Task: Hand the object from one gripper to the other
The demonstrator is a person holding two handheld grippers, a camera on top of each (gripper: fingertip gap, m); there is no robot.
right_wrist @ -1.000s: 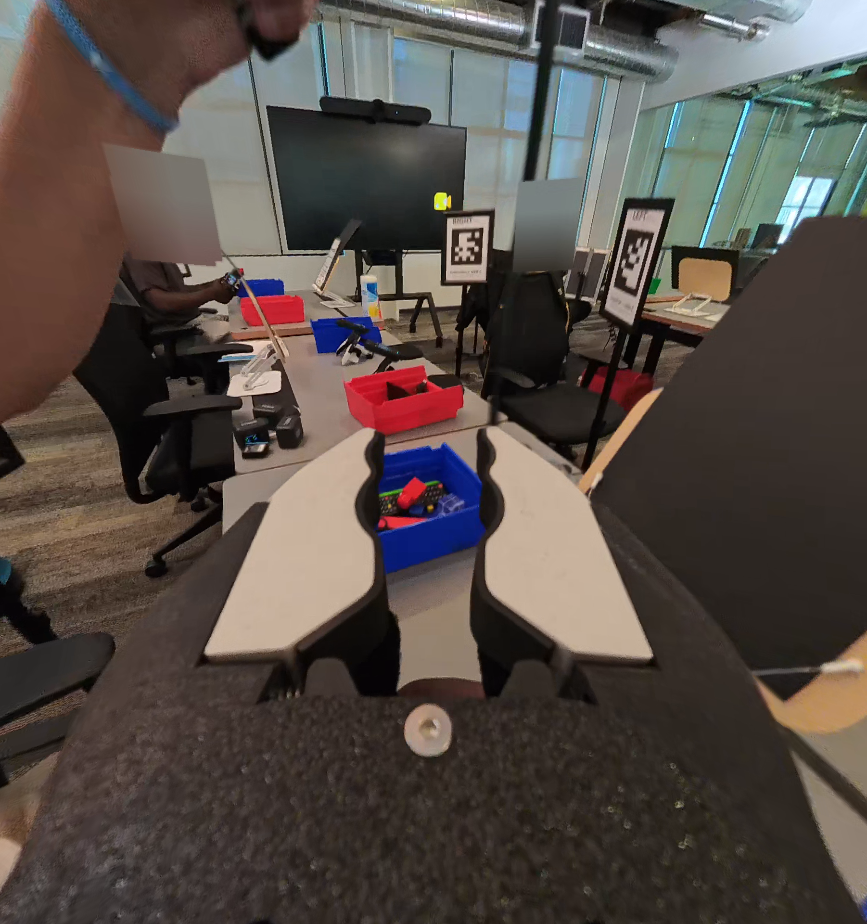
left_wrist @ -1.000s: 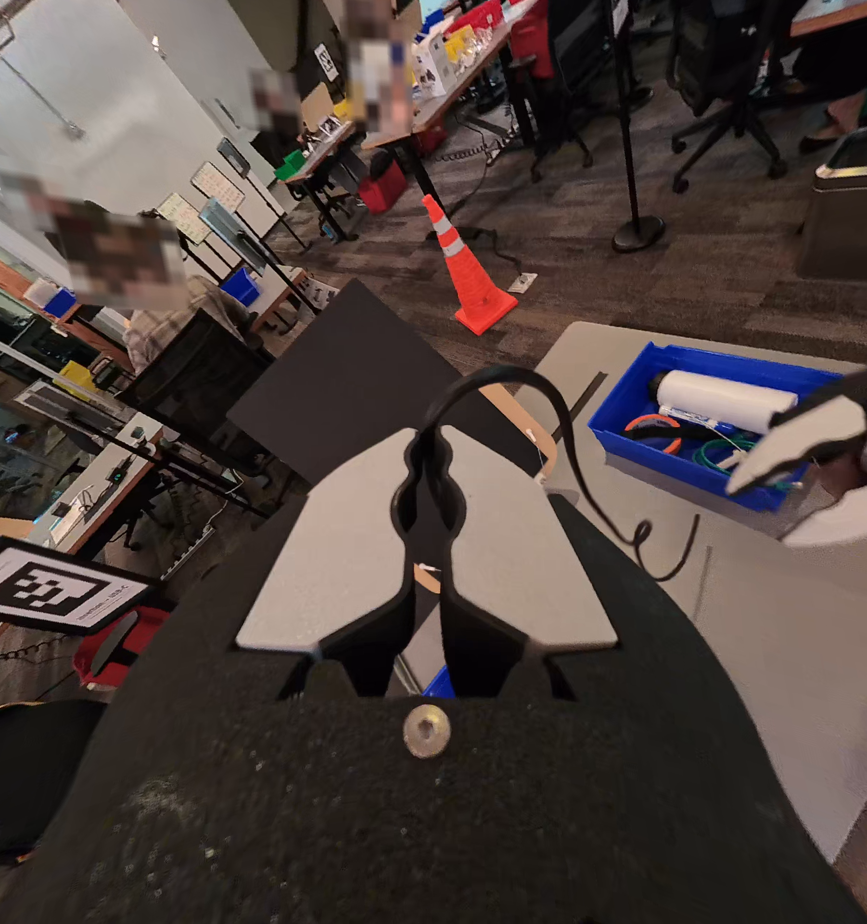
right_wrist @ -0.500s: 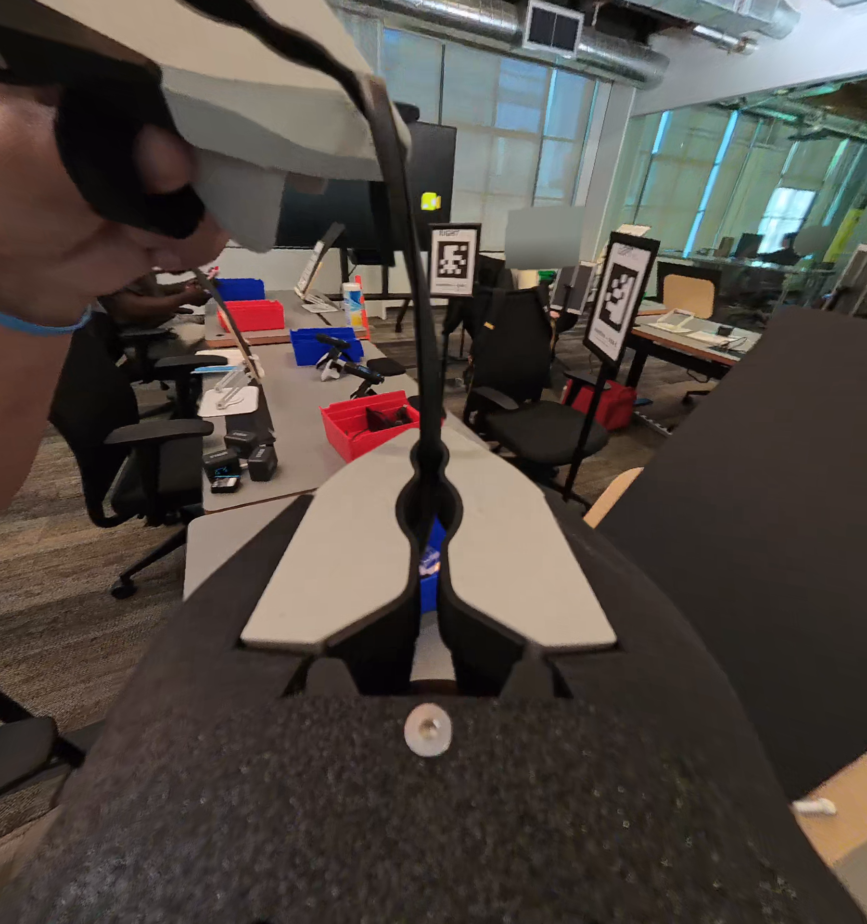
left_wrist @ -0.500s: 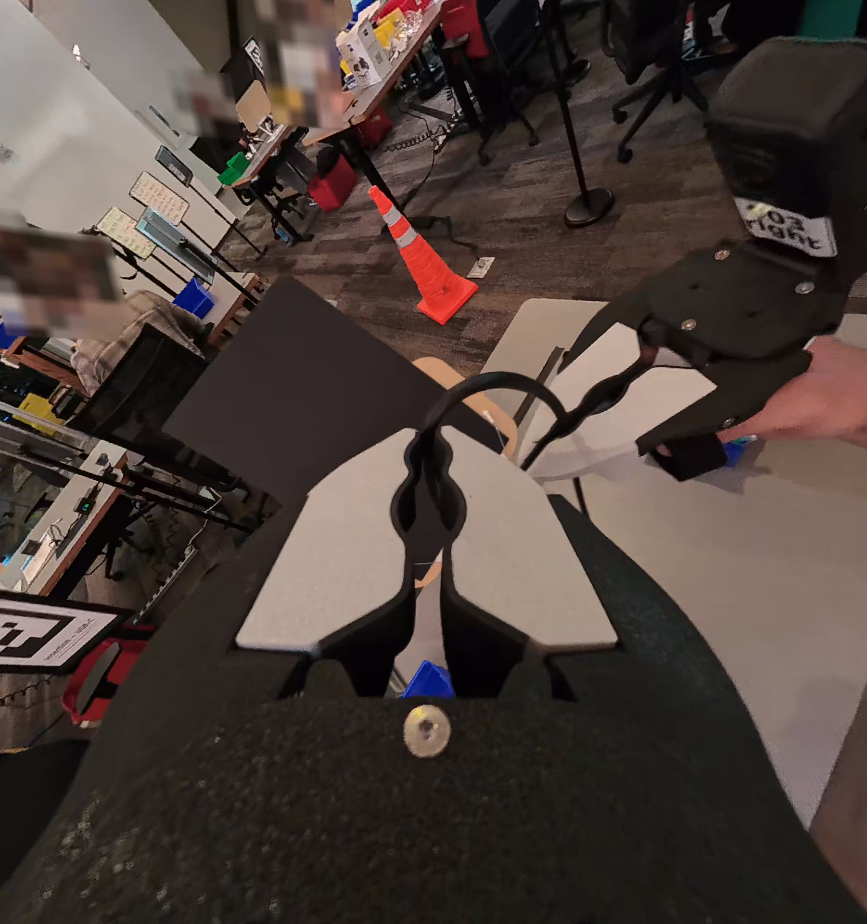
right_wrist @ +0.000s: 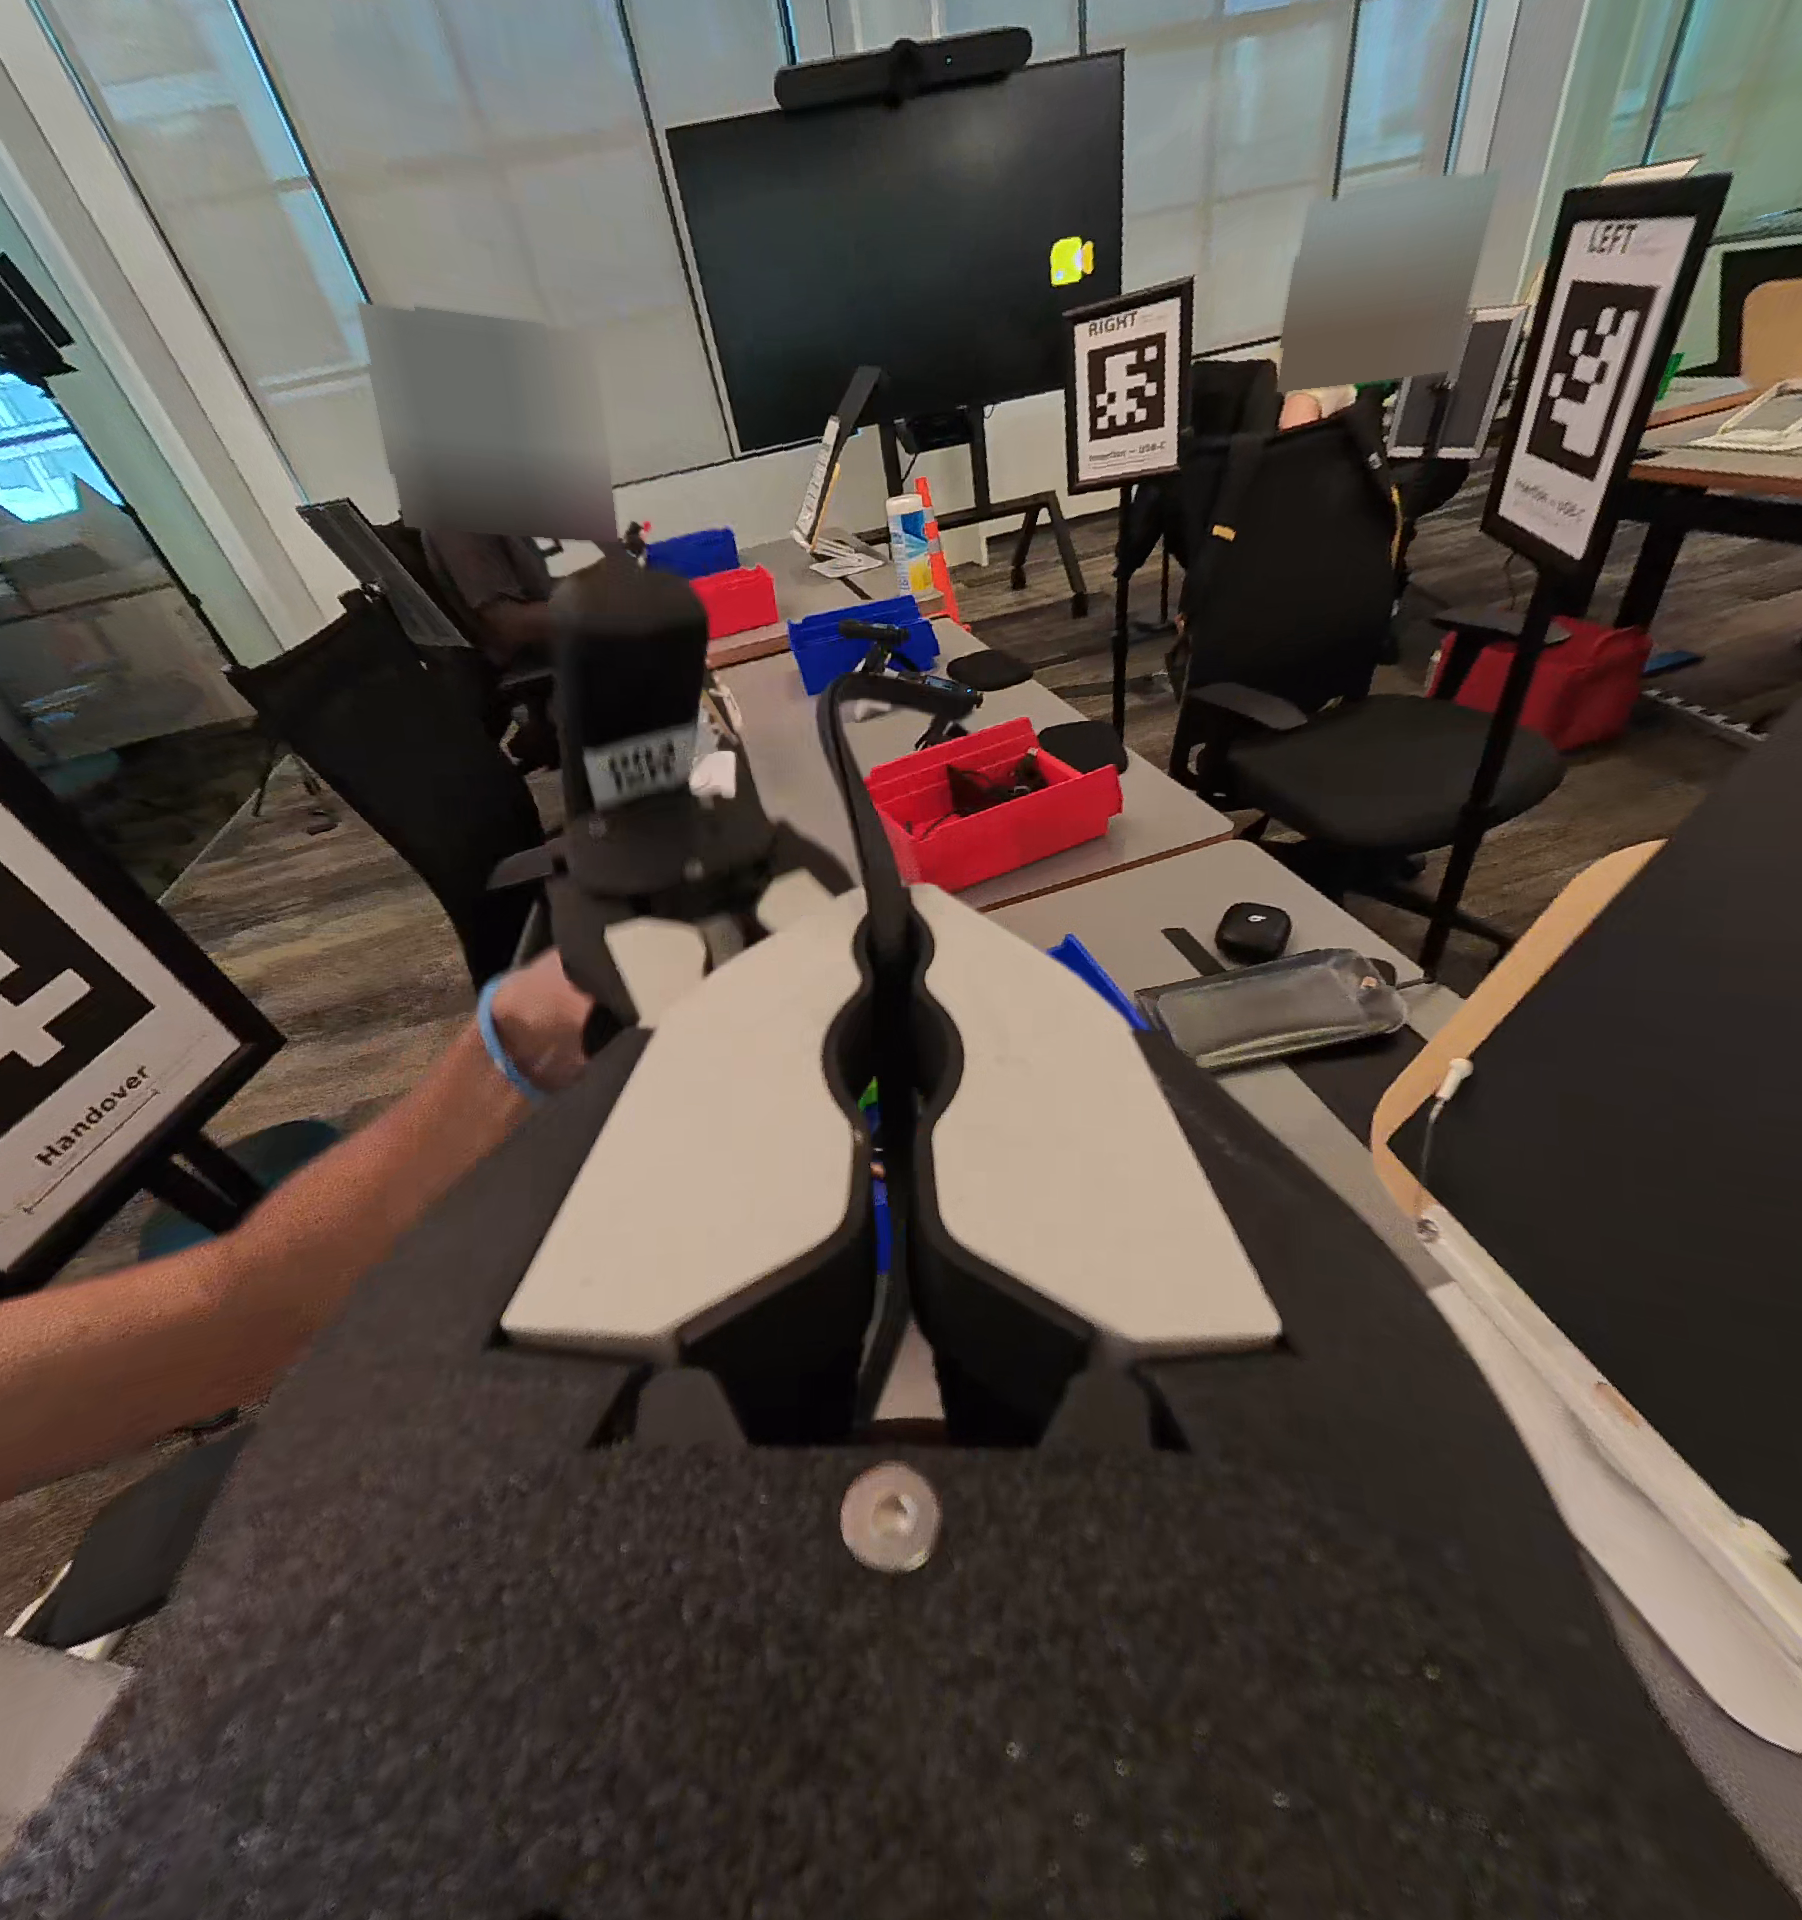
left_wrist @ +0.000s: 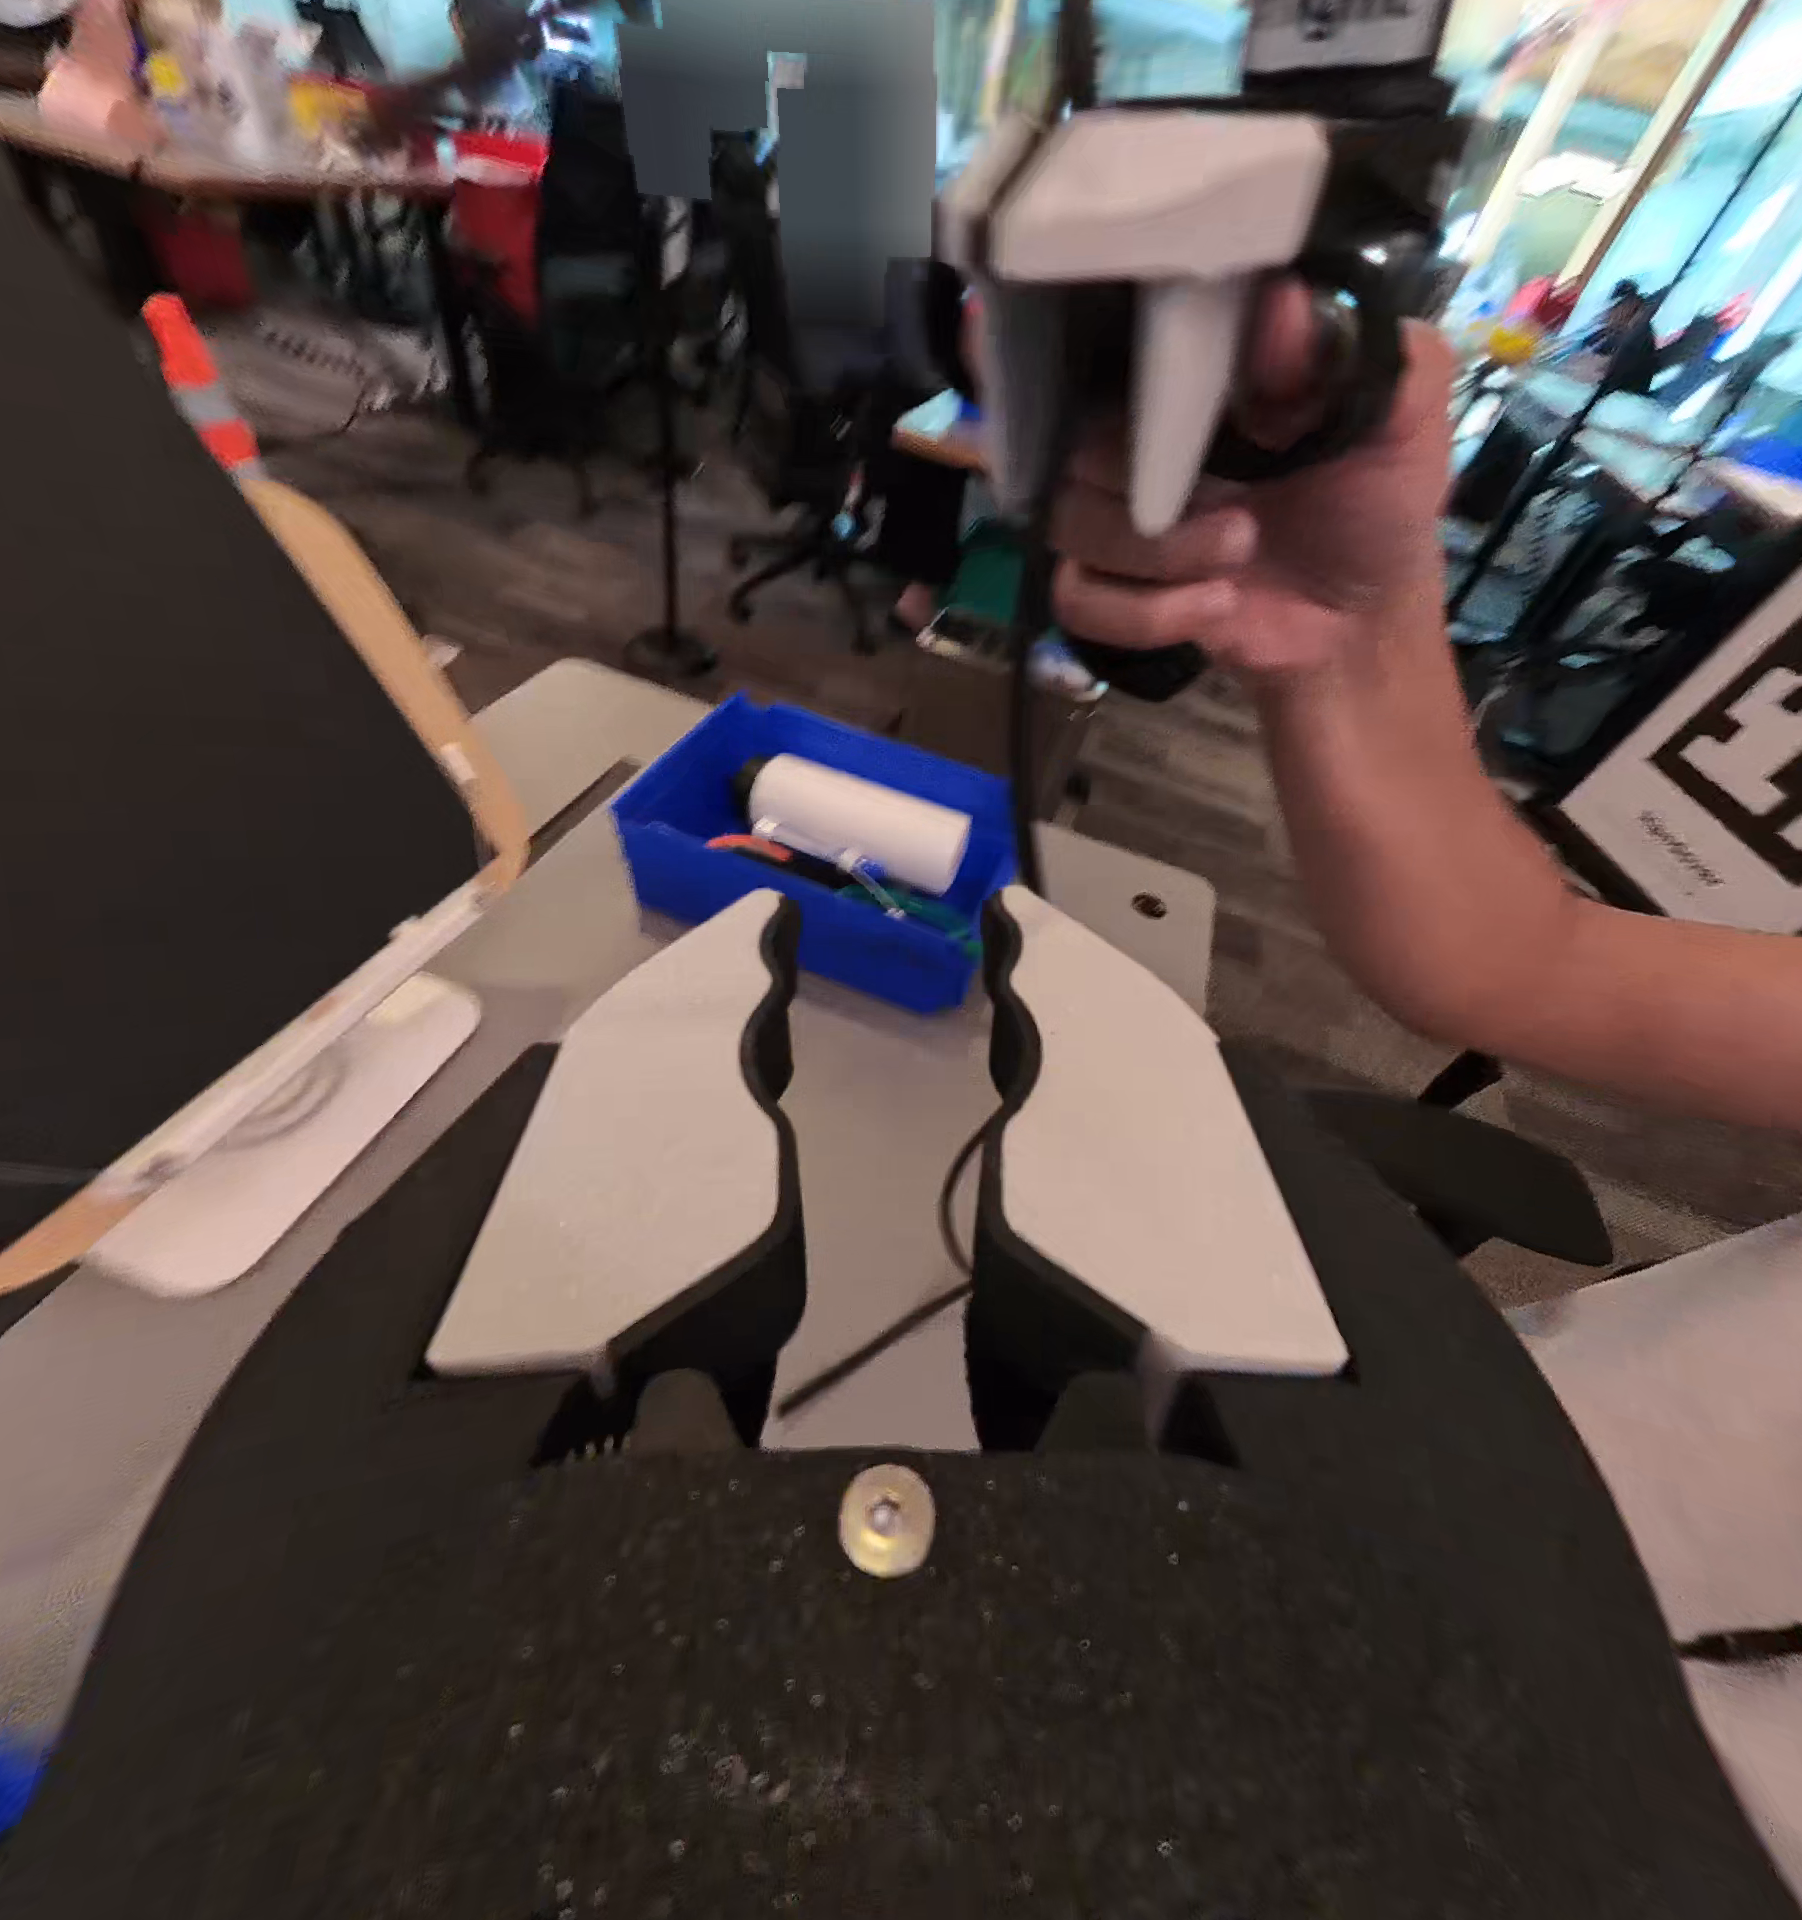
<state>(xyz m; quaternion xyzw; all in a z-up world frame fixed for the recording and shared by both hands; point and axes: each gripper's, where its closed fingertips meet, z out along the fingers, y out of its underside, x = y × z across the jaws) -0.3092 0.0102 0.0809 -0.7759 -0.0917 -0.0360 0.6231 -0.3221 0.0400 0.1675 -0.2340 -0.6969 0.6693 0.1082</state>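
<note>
The object is a thin black cable point(right_wrist: 843, 764). My right gripper point(right_wrist: 892, 914) is shut on it; the cable rises out of the fingertips and curls over at the top. In the left wrist view the right gripper point(left_wrist: 990, 260) is held high by a hand, and the cable point(left_wrist: 1025, 675) hangs from it down to the table, its tail lying between my left fingers. My left gripper point(left_wrist: 886, 925) is open and empty, low over the grey table point(left_wrist: 876, 1091). It also shows in the right wrist view point(right_wrist: 731, 925), to the left of and below the right gripper.
A blue bin point(left_wrist: 855, 951) holding a white roll point(left_wrist: 861, 826) stands on the table just ahead of the left gripper. A black board with a wooden edge point(left_wrist: 149, 727) stands at the left. Marker signs point(right_wrist: 35, 1049), office chairs and other tables surround the area. Some 10 cm of space lies between my two pairs of fingers.
The right gripper shut on the cable half a second ago while the left still held it. The left gripper has now opened and let go, and the two have drawn apart.
</note>
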